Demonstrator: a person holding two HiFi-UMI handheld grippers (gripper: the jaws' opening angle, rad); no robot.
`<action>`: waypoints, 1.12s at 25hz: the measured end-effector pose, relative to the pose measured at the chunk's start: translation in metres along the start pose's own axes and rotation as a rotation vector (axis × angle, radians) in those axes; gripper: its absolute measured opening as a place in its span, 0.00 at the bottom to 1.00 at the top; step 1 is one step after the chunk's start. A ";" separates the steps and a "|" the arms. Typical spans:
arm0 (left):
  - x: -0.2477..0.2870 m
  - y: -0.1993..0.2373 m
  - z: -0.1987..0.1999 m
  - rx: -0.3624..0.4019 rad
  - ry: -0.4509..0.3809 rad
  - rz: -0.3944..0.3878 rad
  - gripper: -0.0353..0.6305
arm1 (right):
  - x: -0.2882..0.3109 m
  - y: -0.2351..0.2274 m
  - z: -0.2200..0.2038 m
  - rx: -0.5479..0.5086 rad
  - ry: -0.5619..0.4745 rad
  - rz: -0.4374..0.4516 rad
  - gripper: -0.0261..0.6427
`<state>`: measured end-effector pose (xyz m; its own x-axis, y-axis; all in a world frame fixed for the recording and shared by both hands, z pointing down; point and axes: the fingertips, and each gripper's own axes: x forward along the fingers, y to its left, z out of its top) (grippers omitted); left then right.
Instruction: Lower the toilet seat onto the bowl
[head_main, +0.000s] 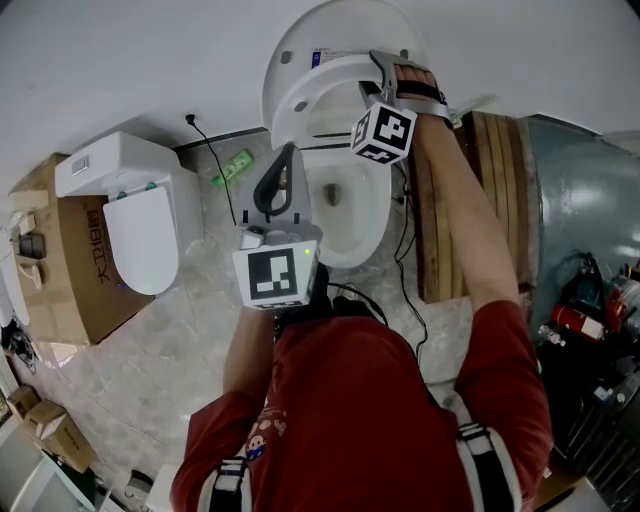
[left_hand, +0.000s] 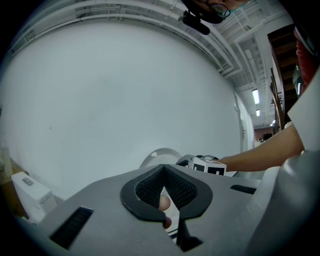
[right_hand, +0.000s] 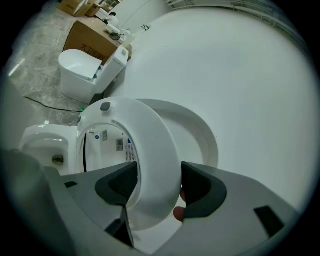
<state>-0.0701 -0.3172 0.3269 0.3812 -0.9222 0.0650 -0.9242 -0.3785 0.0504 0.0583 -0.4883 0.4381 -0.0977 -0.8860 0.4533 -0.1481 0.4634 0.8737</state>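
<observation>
A white toilet stands against the wall, its lid (head_main: 335, 25) upright. The seat (head_main: 318, 88) is tipped a little forward off the lid, above the bowl (head_main: 368, 215). My right gripper (head_main: 382, 72) is at the seat's upper right rim. In the right gripper view, the right gripper (right_hand: 157, 185) has one pad on each face of the seat ring (right_hand: 152, 145), shut on it, with the lid (right_hand: 202, 137) behind. My left gripper (head_main: 288, 155) hovers left of the bowl, pointing at the wall. In the left gripper view, the left gripper (left_hand: 164, 169) has its tips together and holds nothing.
A second white toilet (head_main: 140, 215) and a cardboard box (head_main: 70, 265) sit to the left. A black cable (head_main: 215, 165) and a green packet (head_main: 232, 165) lie on the marble floor between the toilets. Wooden boards (head_main: 500, 200) and a grey-blue panel (head_main: 585, 200) stand at the right.
</observation>
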 end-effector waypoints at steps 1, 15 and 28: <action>-0.003 -0.003 0.001 0.003 -0.003 0.002 0.07 | -0.004 0.002 0.000 0.001 -0.004 0.002 0.44; -0.053 -0.044 0.012 0.033 -0.036 0.012 0.07 | -0.074 0.040 0.000 -0.010 -0.051 -0.006 0.42; -0.100 -0.068 0.012 0.042 -0.053 0.021 0.07 | -0.133 0.084 0.000 -0.014 -0.075 0.035 0.39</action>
<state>-0.0459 -0.2005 0.3052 0.3612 -0.9324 0.0128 -0.9325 -0.3611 0.0081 0.0586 -0.3316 0.4514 -0.1759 -0.8650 0.4700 -0.1296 0.4936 0.8600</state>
